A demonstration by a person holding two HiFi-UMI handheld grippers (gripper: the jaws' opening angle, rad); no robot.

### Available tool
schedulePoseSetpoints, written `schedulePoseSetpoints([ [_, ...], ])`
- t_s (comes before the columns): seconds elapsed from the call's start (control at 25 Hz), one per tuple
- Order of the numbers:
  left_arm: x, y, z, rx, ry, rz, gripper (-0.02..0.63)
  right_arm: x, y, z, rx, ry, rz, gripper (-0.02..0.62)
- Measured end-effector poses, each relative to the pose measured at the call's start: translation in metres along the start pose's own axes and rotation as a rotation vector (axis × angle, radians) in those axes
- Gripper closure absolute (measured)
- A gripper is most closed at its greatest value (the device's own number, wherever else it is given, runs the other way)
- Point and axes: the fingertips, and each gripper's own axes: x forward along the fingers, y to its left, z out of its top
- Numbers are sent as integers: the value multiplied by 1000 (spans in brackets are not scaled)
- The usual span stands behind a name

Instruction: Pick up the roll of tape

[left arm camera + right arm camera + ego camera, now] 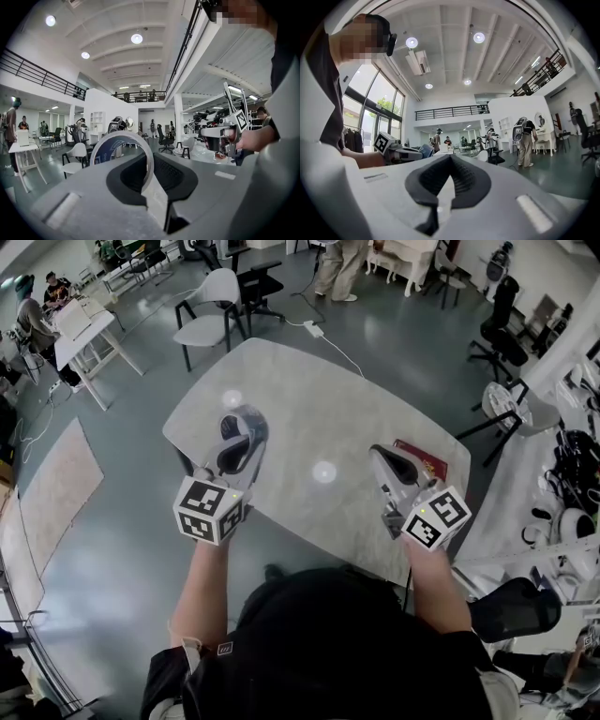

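The roll of tape (234, 443) is a whitish ring with a blue inner face. It stands on edge in my left gripper (244, 424), raised above the left part of the pale oval table (319, 381). In the left gripper view the roll of tape (123, 142) rises out of the left gripper (151, 158), whose dark pads are shut on its wall. My right gripper (380, 456) hovers over the table's right part. In the right gripper view the right gripper (449, 160) has its pads met at the tips, with nothing between them.
A dark red flat object (424, 458) lies on the table beside the right gripper. A grey chair (211, 310) and a white cable with a plug block (312, 329) are beyond the table's far edge. Black office chairs (497, 334) stand at the right.
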Motion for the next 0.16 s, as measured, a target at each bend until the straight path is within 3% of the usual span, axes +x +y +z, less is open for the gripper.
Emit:
schedulePoseSetpoints([
  [0.16, 1, -1, 3, -12, -11, 16, 552, -1, 0, 0, -12, 3, 24, 594],
])
